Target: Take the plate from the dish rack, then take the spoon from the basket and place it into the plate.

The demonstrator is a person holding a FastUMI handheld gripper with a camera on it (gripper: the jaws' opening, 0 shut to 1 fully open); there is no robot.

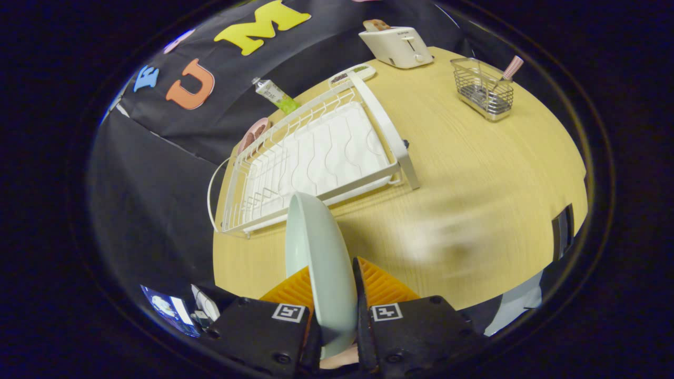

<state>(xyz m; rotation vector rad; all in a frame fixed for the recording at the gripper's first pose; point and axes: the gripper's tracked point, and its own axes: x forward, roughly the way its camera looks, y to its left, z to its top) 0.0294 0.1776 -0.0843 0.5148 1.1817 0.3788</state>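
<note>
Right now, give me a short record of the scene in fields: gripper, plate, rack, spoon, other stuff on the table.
gripper: gripper shut on the plate, both fingers pressing its sides
plate: pale plate held on edge, out of the rack, above the table
dish rack: white dish rack just beyond the plate, no dishes in it
spoon: spoon standing in the wire basket, not yet taken
other: toaster, tube behind the rack

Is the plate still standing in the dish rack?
No, the plate is clamped on edge between the gripper fingers, held above the table, and the dish rack lies beyond it.
</note>
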